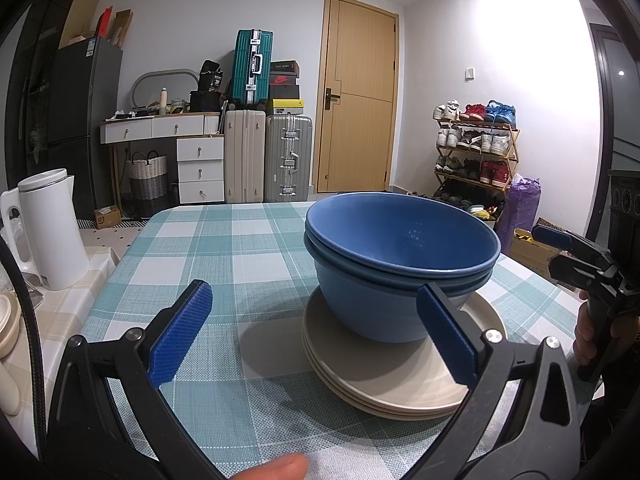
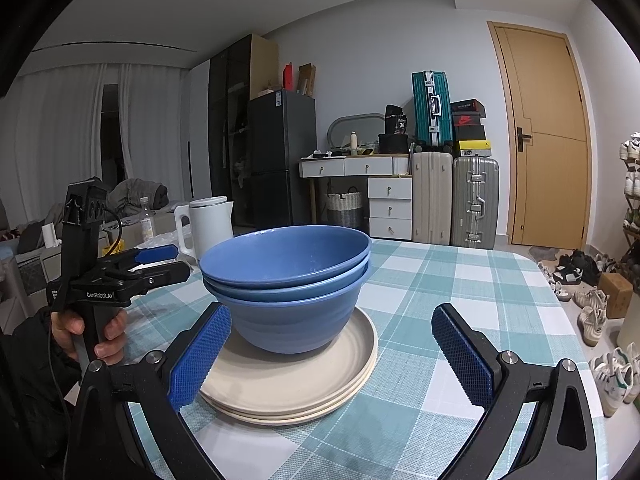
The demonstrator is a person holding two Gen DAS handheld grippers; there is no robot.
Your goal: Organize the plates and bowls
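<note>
One counter (image 2: 460, 280) in a teal-checked cloth carries it all — cream round plates (image 2: 296, 380) stacked flat, blue rigid nested bowls (image 2: 292, 280) on top. Probably light, stiff and smooth; likely best pinched at the rim. Left hand-held gripper (image 1: 316, 332) and right hand-held gripper (image 2: 332, 352) gape wide, empty.

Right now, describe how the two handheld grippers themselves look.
Both are black frames with silver pivot screws, and their fingers carry blue cross-hatched pads. The left gripper, seen from the right wrist view, has a black pistol handle, white "GenRobot.AI" lettering, a boxy black module on top and a thin black cable. The right gripper matches.
</note>
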